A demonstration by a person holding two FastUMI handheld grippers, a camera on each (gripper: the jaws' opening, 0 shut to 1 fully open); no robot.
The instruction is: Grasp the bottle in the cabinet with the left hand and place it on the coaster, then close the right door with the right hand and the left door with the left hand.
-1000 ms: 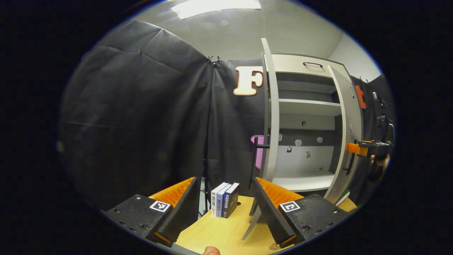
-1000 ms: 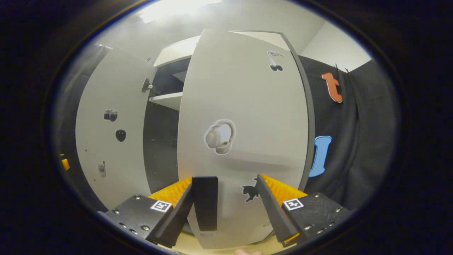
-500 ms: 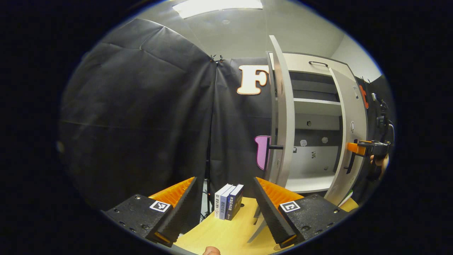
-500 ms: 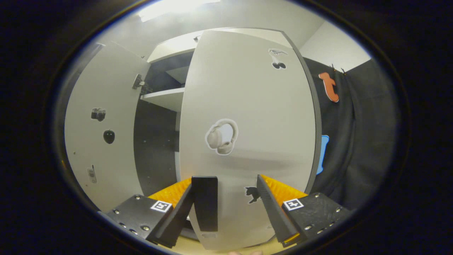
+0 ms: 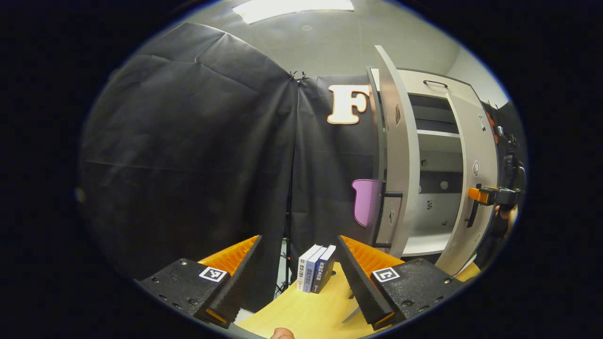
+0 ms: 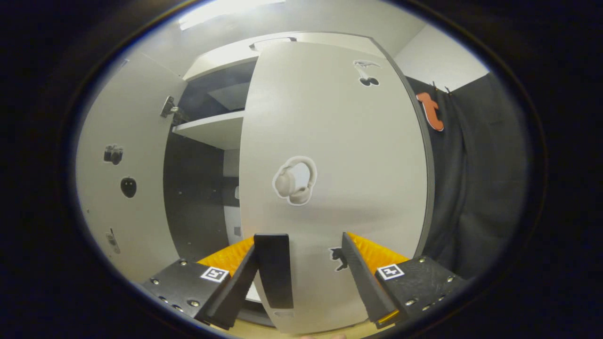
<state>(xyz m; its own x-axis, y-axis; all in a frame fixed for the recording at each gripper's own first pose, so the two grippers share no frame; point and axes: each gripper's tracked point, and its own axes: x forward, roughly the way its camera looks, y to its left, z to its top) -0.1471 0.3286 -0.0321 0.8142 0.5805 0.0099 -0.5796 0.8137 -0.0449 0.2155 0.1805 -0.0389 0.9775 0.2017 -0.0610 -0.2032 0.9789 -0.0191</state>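
In the right gripper view the cabinet's pale right door (image 6: 330, 141) looms close, partly swung in. Its black handle (image 6: 274, 270) stands between my right gripper's (image 6: 301, 278) open fingers, next to the left finger. Left of that door are the dark cabinet interior, a shelf (image 6: 212, 132) and the inner face of the left door (image 6: 122, 188). In the left gripper view my left gripper (image 5: 299, 282) is open and holds nothing, low over the wooden table (image 5: 306, 310). Farther right stand the half-open left door (image 5: 398, 155) and the right door (image 5: 476, 188), with the right gripper (image 5: 490, 195) at its handle.
Three books (image 5: 315, 274) stand upright on the table just beyond my left fingers. Black cloth walls the booth to the left and behind. A hand (image 5: 508, 215) holds the right gripper beside the cabinet.
The right door has swung farther in toward the cabinet with the right gripper at its handle. The cabinet and the books have slid to the right in the left gripper view.
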